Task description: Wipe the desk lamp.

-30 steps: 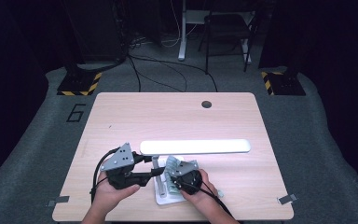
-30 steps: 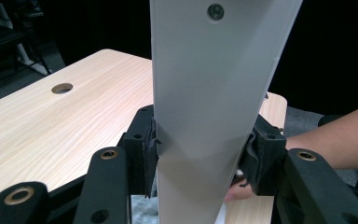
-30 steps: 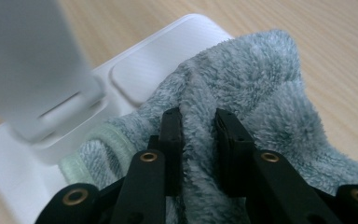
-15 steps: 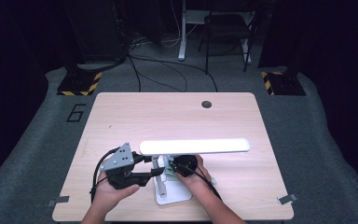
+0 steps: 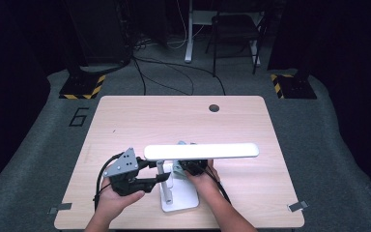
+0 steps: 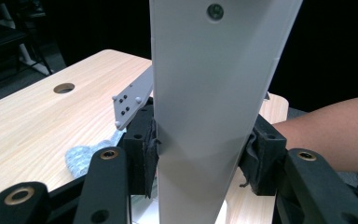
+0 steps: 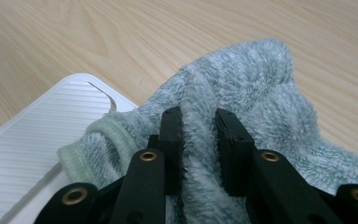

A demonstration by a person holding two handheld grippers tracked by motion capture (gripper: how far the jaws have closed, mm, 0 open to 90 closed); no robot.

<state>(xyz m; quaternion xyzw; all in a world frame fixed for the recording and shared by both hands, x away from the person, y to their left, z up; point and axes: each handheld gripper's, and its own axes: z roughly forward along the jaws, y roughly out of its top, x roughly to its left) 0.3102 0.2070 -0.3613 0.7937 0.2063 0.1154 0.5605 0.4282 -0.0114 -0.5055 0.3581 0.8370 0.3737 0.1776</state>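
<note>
The desk lamp stands at the near middle of the table, and its white upright post sits squarely between the jaws of the left gripper, which are clamped on it from both sides, pads pressed against the flat faces. Just beyond that claw, on the far side of the post, lies a fluffy grey-green cloth, and the right gripper has its jaws pinched on a ridge of that cloth, with the ribbed white lamp base just off its left jaw.

Compared with a second ago, the right gripper has moved from the near part of the base, away from the person, and now sits under the long lit lamp head, taking the cloth with it; the left gripper has kept its hold on the post throughout.

That reads as wiping: one claw steadies the lamp while the other drags the cloth over the base, and the stroke appears to be reaching the base's far edge.
</note>
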